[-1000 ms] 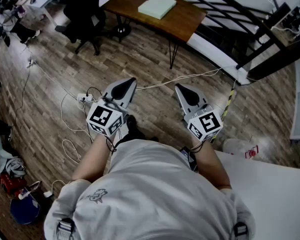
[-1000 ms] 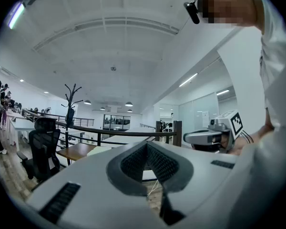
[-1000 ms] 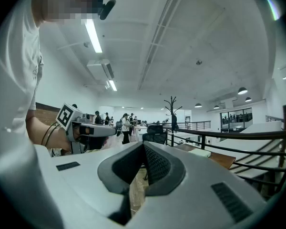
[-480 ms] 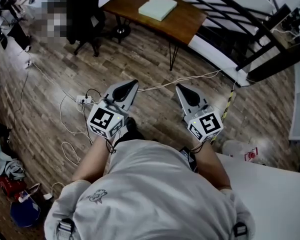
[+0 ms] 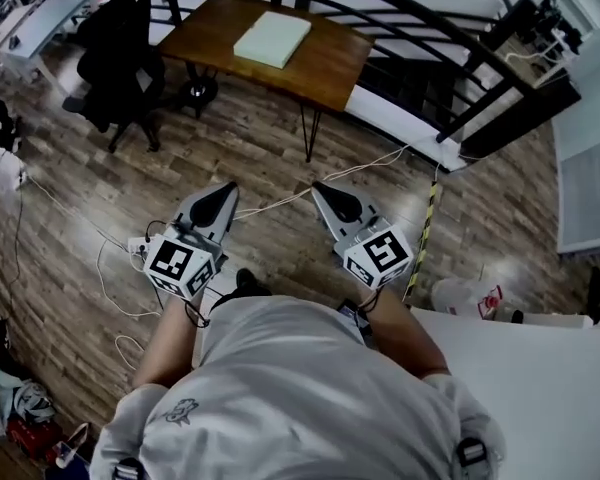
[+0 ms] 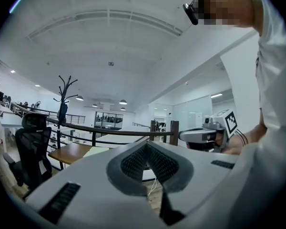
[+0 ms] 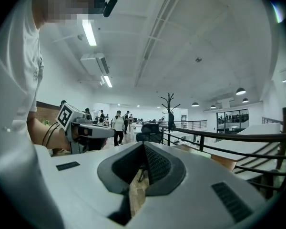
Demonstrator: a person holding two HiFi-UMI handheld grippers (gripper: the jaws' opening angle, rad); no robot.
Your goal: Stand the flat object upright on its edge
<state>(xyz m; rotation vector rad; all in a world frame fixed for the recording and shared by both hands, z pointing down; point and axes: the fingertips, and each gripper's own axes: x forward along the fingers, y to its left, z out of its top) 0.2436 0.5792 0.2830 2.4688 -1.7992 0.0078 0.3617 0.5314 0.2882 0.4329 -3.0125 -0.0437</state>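
We can read no words, numbers or brand names anywhere. The nearest things to signs are the black-and-white square markers on 2 cubes: the cube point(image 5: 179, 264) of the left gripper point(image 5: 223, 190) and the cube point(image 5: 378, 256) of the right gripper point(image 5: 320, 188). They show blocky patterns, not letters. The same kind of marker shows in both gripper views, and there too we find nothing to read. A white jug point(image 5: 465, 293) bears a red label point(image 5: 494, 302), its print too small for us to make out. Near it runs a strip point(image 5: 421, 236) striped yellow and black, with no writing on it.
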